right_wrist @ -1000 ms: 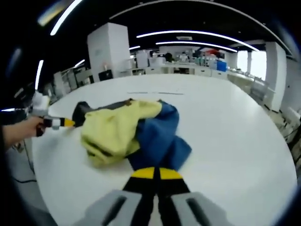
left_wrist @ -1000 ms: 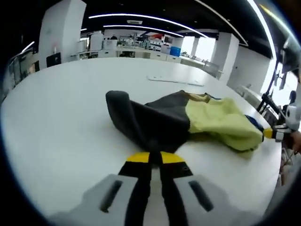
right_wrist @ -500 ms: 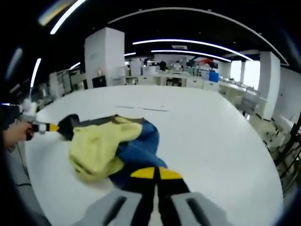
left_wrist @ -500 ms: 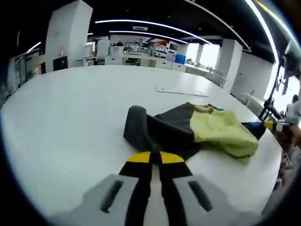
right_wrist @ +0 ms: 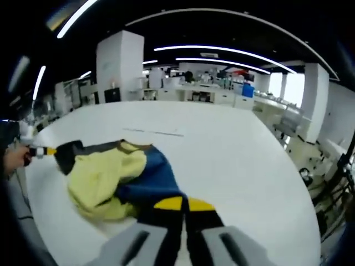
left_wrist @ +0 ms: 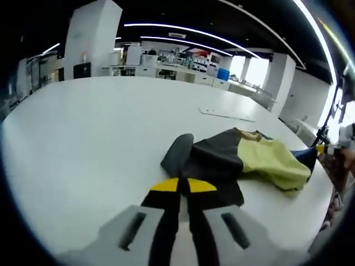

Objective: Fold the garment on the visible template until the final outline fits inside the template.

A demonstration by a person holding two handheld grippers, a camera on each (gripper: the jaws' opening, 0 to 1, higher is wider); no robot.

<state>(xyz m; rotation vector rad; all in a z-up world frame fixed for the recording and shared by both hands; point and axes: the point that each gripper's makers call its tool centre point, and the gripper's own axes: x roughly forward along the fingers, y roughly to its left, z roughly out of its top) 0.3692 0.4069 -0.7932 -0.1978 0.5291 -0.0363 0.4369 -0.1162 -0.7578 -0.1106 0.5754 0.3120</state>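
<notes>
A garment lies crumpled on the white table (left_wrist: 83, 138), with a dark grey part (left_wrist: 213, 160), a pale yellow part (left_wrist: 272, 160) and a blue part (right_wrist: 147, 180). My left gripper (left_wrist: 178, 186) is shut on the dark grey edge nearest it. My right gripper (right_wrist: 183, 204) is shut on the blue cloth. The garment stretches between the two grippers. In the right gripper view the left gripper (right_wrist: 41, 151) shows at the far left, at the dark end (right_wrist: 72, 152). The right gripper (left_wrist: 327, 148) shows at the far right of the left gripper view. A thin line mark (left_wrist: 227, 113) lies on the table beyond the garment.
The table's edge (left_wrist: 310, 216) runs close to the garment on the right of the left gripper view. A hand (right_wrist: 12, 158) holds the left gripper. Black stand legs (right_wrist: 333, 183) are beside the table. White pillars (right_wrist: 119, 61) and desks stand far behind.
Both grippers keep their hold. The garment has been drawn out longer and lower between them, and the raised grey fold has sunk down. Both views have shifted with the hands.
</notes>
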